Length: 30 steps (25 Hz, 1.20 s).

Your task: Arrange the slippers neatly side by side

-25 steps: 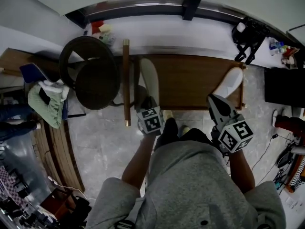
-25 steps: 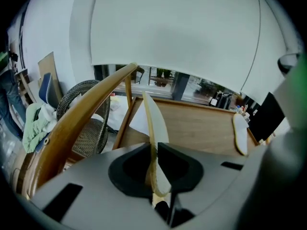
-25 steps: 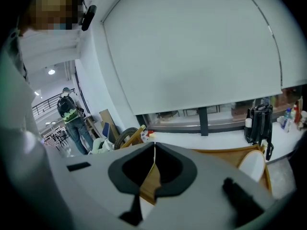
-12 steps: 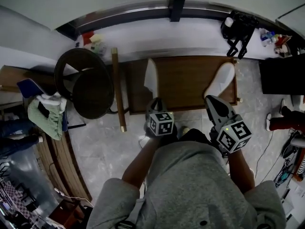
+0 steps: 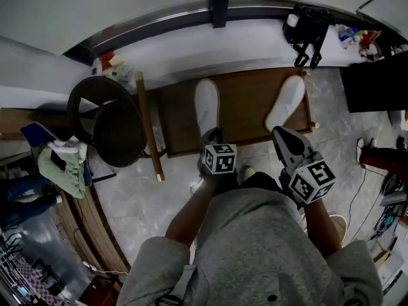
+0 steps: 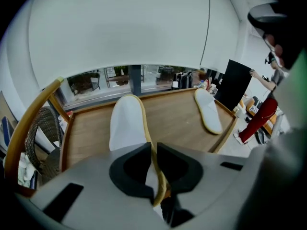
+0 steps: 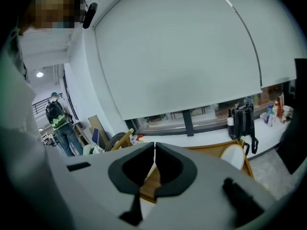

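Note:
Two white slippers with yellow-edged soles lie on a low wooden table (image 5: 245,110). The left slipper (image 5: 207,104) points away from me, and my left gripper (image 5: 212,136) is shut on its heel rim. In the left gripper view the jaws have just been closing, and the left gripper (image 6: 153,161) pinches the sole's yellow edge of this slipper (image 6: 125,124). The right slipper (image 5: 286,102) lies slanted near the table's right end, also seen as the far slipper (image 6: 207,110). My right gripper (image 5: 280,134) hovers just in front of it, shut on nothing. The right gripper (image 7: 154,159) sees that slipper's toe (image 7: 235,156).
A dark round wicker chair (image 5: 105,120) and a wooden pole (image 5: 146,127) stand left of the table. A black bag (image 5: 306,21) rests on the white sill behind. A black panel (image 5: 376,81) stands at the right. Clothes (image 5: 60,161) lie at far left.
The left gripper has dragged the left slipper to the right along the table, closer to the other slipper, and rolled as it went. The right gripper has shifted a little.

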Motion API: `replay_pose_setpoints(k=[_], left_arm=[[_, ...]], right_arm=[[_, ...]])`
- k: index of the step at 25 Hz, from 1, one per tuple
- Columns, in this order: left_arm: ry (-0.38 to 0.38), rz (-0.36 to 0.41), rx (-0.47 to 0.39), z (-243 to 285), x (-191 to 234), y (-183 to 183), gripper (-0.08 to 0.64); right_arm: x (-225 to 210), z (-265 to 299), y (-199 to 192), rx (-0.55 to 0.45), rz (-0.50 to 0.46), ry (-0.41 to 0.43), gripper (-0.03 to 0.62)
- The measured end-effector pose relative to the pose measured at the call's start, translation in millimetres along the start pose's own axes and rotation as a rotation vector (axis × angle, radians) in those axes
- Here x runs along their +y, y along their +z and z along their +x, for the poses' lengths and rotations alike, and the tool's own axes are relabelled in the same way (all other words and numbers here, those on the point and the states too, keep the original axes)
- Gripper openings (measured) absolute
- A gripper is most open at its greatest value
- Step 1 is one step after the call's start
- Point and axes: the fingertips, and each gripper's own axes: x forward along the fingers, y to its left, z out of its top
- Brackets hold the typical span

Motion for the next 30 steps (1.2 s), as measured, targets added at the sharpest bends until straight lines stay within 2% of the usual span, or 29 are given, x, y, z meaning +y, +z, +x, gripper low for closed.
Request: replay_pose_setpoints(k=[9, 15, 19, 23, 27, 30], left_arm=[[-0.094, -0.019, 0.016, 11, -34, 1, 0.048], [-0.132, 0.0, 0.004, 23, -42, 12, 0.049], [-0.177, -0.068, -0.032, 16, -43, 22, 0.058], [-0.171, -0.087, -0.075, 2, -37, 28, 0.087], [-0.152, -0.104, -0.124, -19, -22, 34, 0.098], [-0.145, -0.137, -0.195, -36, -6, 48, 0.097]], right_arm=[[-15, -15, -11, -0.004, 0.031, -0.039, 0.028], [-24, -25, -14, -0.004, 0.038, -0.065, 0.028], [-34, -27, -19, 0.004, 0.047, -0.084, 0.028], [-48, -24, -27, 0.017, 0.049, -0.123, 0.028], [-79, -17, -40, 0.031, 0.086, -0.209, 0.028], [-109, -9, -45, 0.02, 0.142, -0.267, 0.029]])
